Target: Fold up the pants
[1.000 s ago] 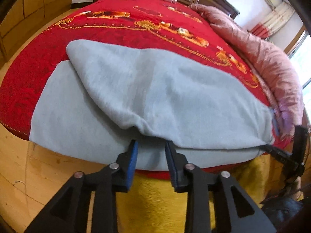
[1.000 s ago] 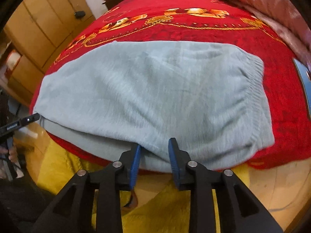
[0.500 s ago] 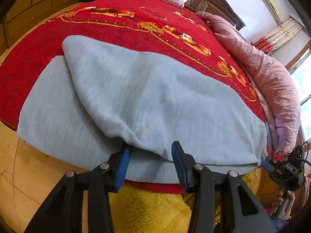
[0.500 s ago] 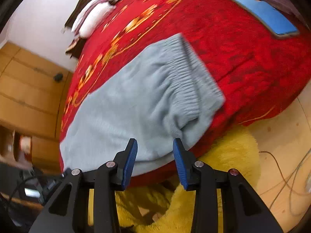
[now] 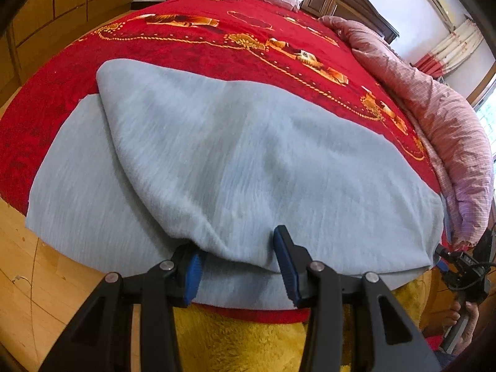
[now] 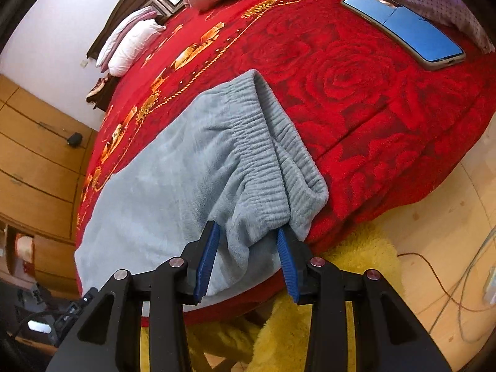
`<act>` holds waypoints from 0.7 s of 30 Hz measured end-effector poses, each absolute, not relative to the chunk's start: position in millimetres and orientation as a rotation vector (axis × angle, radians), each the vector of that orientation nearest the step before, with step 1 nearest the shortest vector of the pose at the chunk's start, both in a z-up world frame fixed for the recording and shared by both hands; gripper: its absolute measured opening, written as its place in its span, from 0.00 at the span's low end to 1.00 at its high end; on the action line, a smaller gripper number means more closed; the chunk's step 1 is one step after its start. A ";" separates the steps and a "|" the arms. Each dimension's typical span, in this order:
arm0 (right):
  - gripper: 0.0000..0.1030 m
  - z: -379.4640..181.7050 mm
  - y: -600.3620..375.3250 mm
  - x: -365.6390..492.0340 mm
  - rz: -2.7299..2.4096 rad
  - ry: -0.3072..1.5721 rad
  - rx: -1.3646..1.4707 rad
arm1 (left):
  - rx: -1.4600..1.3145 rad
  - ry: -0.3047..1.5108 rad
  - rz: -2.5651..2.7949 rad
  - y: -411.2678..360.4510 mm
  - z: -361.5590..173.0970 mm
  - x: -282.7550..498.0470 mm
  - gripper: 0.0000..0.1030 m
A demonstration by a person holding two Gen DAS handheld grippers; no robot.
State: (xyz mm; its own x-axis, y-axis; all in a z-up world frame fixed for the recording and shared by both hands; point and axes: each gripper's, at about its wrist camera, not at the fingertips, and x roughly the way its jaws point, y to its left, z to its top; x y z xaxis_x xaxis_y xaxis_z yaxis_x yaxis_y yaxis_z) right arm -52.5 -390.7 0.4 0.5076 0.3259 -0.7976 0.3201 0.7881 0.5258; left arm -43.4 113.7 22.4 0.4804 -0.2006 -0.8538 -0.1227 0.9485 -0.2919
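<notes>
Both grippers have spread wide since a second ago, letting go of the pale grey fleece pants (image 5: 235, 161), folded lengthwise across the red rose-patterned bedspread (image 5: 198, 43). Left gripper (image 5: 237, 266) straddles the near fold edge; right gripper (image 6: 245, 260) brackets the ribbed waistband (image 6: 272, 155). Overhanging cloth may slip towards the yellow shaggy rug (image 6: 341, 266) beneath the jaws. A blue-screened phone (image 6: 406, 31) lies well beyond
</notes>
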 end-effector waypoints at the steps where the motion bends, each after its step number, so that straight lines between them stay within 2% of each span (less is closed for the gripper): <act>1: 0.38 -1.3 -391.2 -53.8 0.004 1.060 0.698 | -0.332 1.071 -0.046 113.0 22.2 -42.7 0.44; 6: 0.38 -3.3 -390.4 -55.3 0.007 1.049 0.702 | -0.346 1.064 -0.035 112.2 21.9 -40.1 0.44; 9: 0.33 -2.2 -391.2 -56.2 -0.001 1.050 0.695 | -0.362 1.059 -0.028 113.6 21.9 -39.9 0.42; 11: 0.27 -0.6 -392.7 -58.3 -0.008 1.051 0.690 | -0.367 1.054 -0.026 115.5 23.5 -40.9 0.22; 12: 0.26 0.5 -393.8 -59.2 -0.006 1.051 0.692 | -0.373 1.052 -0.033 116.3 24.7 -41.4 0.18; 17: 0.11 12.1 -396.9 -62.0 0.005 1.035 0.676 | -0.354 1.024 -0.060 113.8 37.5 -46.4 0.05; 21: 0.08 27.6 -400.8 -66.0 0.030 1.006 0.659 | -0.336 0.995 -0.079 113.5 55.9 -55.0 0.03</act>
